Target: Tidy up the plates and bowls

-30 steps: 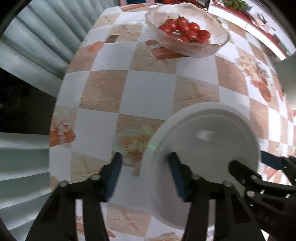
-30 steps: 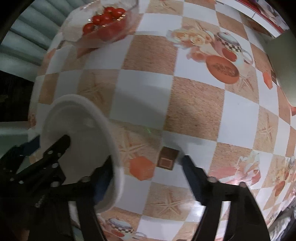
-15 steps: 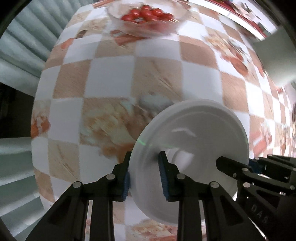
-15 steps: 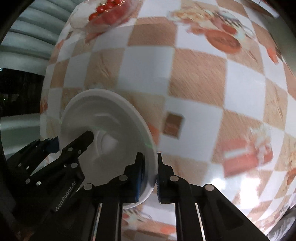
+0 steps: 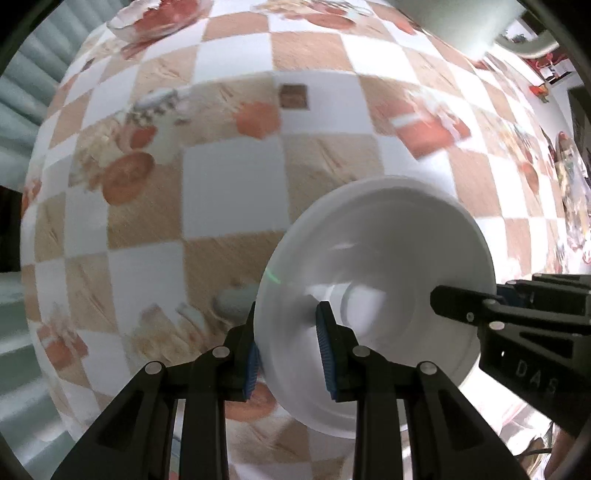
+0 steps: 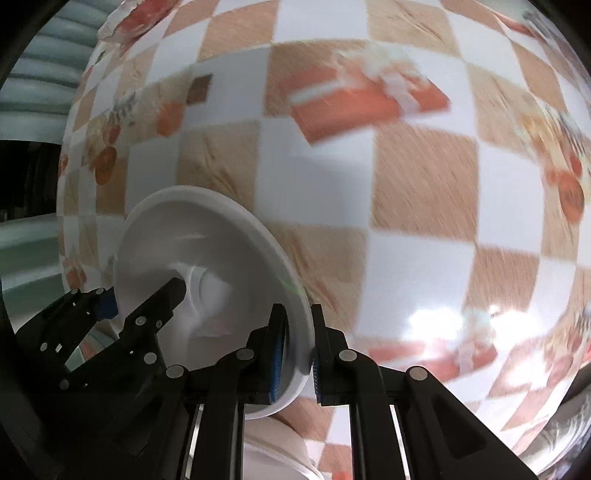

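A white bowl is held off the checkered tablecloth by both grippers. My left gripper is shut on the bowl's left rim. My right gripper is shut on the bowl's right rim; the bowl also shows in the right wrist view. The right gripper appears at the right of the left wrist view, and the left gripper at the lower left of the right wrist view. The bowl is tilted, its hollow facing the cameras.
A glass bowl of cherry tomatoes stands at the far left edge of the table, also visible in the right wrist view. A pale object stands at the far right. Grey curtains hang beyond the table's left edge.
Both grippers closed on the bowl's rim and lifted it. The bowl and both grippers have moved right along the table, away from the tomato bowl.
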The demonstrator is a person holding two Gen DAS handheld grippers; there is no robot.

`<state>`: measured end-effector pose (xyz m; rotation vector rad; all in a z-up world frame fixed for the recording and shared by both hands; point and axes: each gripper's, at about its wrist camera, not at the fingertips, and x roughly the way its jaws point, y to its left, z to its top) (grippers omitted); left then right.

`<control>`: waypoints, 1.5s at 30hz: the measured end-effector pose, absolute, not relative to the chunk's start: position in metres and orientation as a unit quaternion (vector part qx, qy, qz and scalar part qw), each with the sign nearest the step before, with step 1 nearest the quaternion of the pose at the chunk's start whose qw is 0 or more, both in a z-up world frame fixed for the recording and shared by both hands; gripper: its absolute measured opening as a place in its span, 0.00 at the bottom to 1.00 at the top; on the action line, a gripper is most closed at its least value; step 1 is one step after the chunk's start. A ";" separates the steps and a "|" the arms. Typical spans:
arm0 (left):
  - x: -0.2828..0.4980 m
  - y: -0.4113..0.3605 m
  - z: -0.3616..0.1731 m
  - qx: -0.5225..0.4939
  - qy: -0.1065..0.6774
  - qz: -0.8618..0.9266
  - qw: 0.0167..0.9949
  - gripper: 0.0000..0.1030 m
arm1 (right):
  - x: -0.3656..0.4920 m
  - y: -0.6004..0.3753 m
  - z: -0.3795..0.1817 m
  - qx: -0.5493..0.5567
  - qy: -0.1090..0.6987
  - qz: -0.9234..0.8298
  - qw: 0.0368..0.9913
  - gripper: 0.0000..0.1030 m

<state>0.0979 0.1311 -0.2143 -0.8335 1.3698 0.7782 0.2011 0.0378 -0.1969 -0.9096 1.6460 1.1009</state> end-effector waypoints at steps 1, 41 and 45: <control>0.100 0.129 -0.215 -0.363 0.599 0.339 0.628 0.30 | 0.201 0.035 -0.197 -0.369 0.669 0.447 0.465 0.14; 0.110 0.103 -0.122 -0.306 0.582 0.354 0.665 0.30 | 0.237 0.021 -0.125 -0.322 0.662 0.447 0.507 0.14; 0.108 0.099 -0.117 -0.300 0.582 0.349 0.671 0.30 | 0.233 0.014 -0.118 -0.321 0.661 0.446 0.511 0.14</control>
